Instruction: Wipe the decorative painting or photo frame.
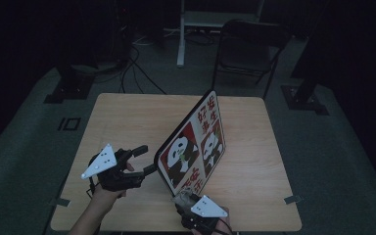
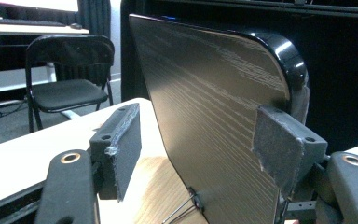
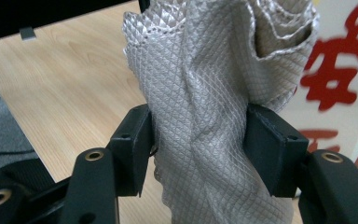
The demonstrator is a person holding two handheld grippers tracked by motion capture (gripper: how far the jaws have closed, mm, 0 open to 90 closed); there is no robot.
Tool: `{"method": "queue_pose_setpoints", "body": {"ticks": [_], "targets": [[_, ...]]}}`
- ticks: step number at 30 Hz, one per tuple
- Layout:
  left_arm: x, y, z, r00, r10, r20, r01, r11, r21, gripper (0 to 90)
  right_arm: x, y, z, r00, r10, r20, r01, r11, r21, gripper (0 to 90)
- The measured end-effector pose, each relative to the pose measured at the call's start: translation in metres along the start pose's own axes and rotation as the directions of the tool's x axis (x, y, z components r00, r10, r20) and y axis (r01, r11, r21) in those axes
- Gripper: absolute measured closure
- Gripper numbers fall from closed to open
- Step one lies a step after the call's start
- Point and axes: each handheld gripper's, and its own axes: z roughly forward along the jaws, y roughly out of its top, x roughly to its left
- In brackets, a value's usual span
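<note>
Grey, diamond-textured cloth (image 3: pixel 205 107) is sitting bunched between the pads of the right hand-held gripper (image 3: pixel 200 154), which is clamping it firmly, the loose upper folds spilling toward the printed face of the panda board (image 1: pixel 196 144). In the high view that right hand-held gripper (image 1: pixel 188 199) is working at the near edge of the table (image 1: pixel 127 112), with the cloth (image 1: pixel 182 198) lying just beside the board's lowest corner, near enough that I cannot tell whether it is touching. The cloth is probably being held this way to wipe the picture side (a judgement, going by the wad pointing at the red lettering).

Farther left, the left hand-held gripper (image 1: pixel 146 157) is straddling the board's side edge. Its own view is showing the dark wood-grain back of the board (image 2: pixel 214 116) resting against the right-hand pad (image 2: pixel 275 144), while the other pad is standing clear with a gap, so the jaws are open and propping rather than pinching. That support seems to be keeping the board tilted on edge, its face turned toward the cloth.

Beyond the table, a black folding chair (image 1: pixel 247 49) is standing on the grey floor.
</note>
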Motion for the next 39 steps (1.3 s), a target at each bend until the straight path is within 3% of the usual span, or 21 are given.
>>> {"method": "queue_pose_setpoints", "body": {"ticks": [7,13,14,15,16,18,19,21,24,29,34,39], "targets": [[0.0,0.0,0.0,1.0,0.001,-0.003,-0.001,1.0,0.002,33.8,-0.004,-0.009,0.005,0.9998,0.019,-0.003,-0.019,0.998,0.058,42.4],[0.002,-0.001,-0.001,0.9999,-0.011,0.002,0.011,0.9999,-0.002,33.6,-0.01,-0.018,0.01,0.9976,0.061,-0.034,-0.056,0.989,0.139,45.9],[0.003,-0.001,-0.001,0.9998,-0.019,0.003,0.019,0.9998,-0.002,33.5,-0.012,-0.019,0.008,0.9956,0.073,-0.059,-0.063,0.985,0.159,54.1],[0.004,-0.001,-0.001,0.9996,-0.026,0.006,0.026,0.9997,-0.001,33.5,-0.012,-0.019,0.008,0.9956,0.073,-0.059,-0.063,0.985,0.159,54.1],[0.006,-0.001,-0.001,0.9994,-0.033,0.01,0.033,0.9994,-0.003,33.5,-0.013,-0.019,0.008,0.994,0.077,-0.077,-0.062,0.982,0.178,60.9],[0.006,-0.001,-0.001,0.9994,-0.033,0.003,0.033,0.9994,-0.004,31.5,-0.014,-0.02,0.005,0.988,0.095,-0.122,-0.067,0.974,0.218,80.8],[0.006,-0.001,-0.001,0.9996,-0.029,0.005,0.029,0.9996,-0.003,30.3,-0.013,-0.021,0.004,0.9905,0.065,-0.121,-0.036,0.973,0.229,81.5],[0.006,-0.001,-0.001,0.9997,-0.025,0.001,0.025,0.9997,-0.002,30.2,-0.013,-0.02,0.002,0.9894,0.069,-0.128,-0.038,0.972,0.231,82.1],[0.006,0.0,-0.003,0.9998,-0.019,0.0,0.019,0.9998,-0.002,29.6,-0.017,-0.016,-0.002,0.9866,0.086,-0.139,-0.055,0.975,0.217,82.6],[0.008,0.004,-0.009,0.9998,-0.019,-0.007,0.019,0.9997,-0.015,29.2,-0.024,0.005,-0.019,0.9851,0.098,-0.141,-0.077,0.986,0.146,82.8],[0.007,0.01,-0.018,0.9998,-0.019,-0.005,0.019,0.9997,-0.017,28.9,-0.044,0.033,-0.038,0.9905,0.1,-0.094,-0.097,0.995,0.033,82.9],[0.003,0.007,-0.018,0.999,-0.042,0.014,0.042,0.9991,0.002,28.7,-0.056,0.054,-0.049,0.9925,0.098,-0.073,-0.102,0.994,-0.046,82.9]]}}
